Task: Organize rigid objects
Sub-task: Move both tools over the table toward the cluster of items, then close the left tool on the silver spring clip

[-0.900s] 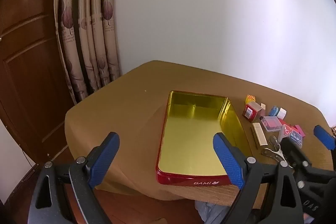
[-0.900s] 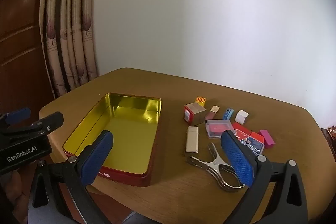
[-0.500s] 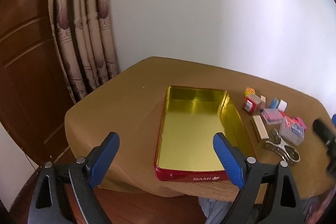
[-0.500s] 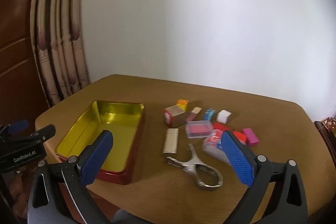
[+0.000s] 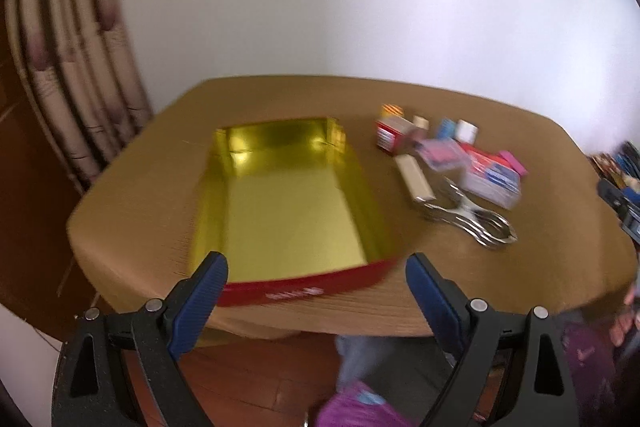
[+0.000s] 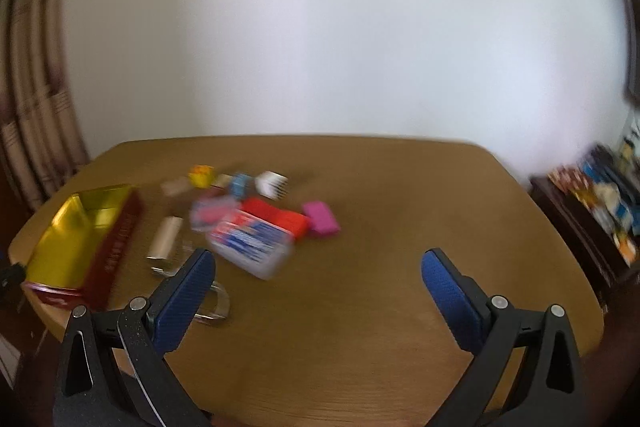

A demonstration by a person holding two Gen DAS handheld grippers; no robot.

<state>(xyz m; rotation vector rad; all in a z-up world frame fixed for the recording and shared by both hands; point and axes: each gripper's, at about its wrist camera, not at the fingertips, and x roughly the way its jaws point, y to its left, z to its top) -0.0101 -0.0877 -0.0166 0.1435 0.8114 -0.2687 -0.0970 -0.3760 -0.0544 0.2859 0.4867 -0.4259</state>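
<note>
Kid: Toys and little boxes sit in a bunch on the brown bench (image 6: pixel 360 327). Where are they from the right gripper (image 6: pixel 318 279)?

Helper: At about eleven o'clock, a bit ahead of it. The clear card box (image 6: pixel 250 247) is the nearest one, and its long side runs slantwise from ten to four.

Kid: And the left gripper (image 5: pixel 316 287)?

Helper: It hangs over the near end of the red tin (image 5: pixel 288 211) (gold inside, nothing in it). The bunch, with the metal clip (image 5: pixel 472 217), lies at two o'clock from it, so the right hand looks nearer to me.

Kid: Are they holding anything?

Helper: No. Both have their jaws spread wide with nothing between, and both tip down toward the bench.
</note>
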